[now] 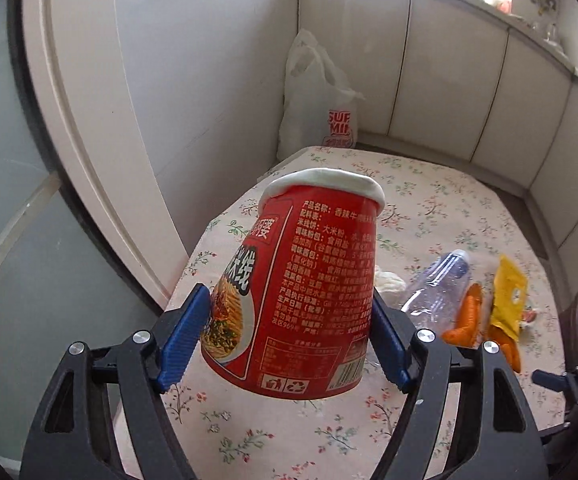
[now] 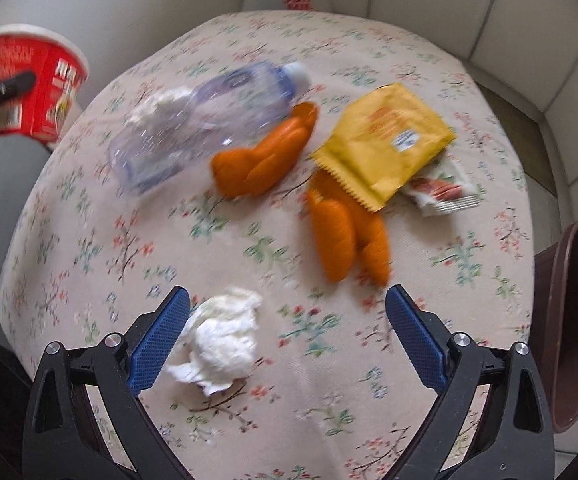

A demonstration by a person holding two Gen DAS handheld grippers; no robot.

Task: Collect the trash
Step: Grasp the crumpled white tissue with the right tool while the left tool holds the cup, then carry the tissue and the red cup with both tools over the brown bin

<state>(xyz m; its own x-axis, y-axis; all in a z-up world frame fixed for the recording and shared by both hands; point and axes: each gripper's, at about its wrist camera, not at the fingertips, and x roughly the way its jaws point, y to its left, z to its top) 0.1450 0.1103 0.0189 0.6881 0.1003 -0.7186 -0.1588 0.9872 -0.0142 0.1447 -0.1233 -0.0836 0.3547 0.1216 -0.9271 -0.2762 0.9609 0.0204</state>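
Observation:
My left gripper is shut on a red instant-noodle cup and holds it tilted above the left edge of the floral table; the cup also shows at far left in the right wrist view. My right gripper is open and low over the table, with a crumpled white tissue beside its left finger. Further on lie a clear plastic bottle, orange peels, a yellow snack packet and a small torn wrapper.
A white plastic bag stands at the table's far edge against the wall. A brown bin stands off the table's right side. Another white tissue lies behind the bottle. The table has a floral cloth.

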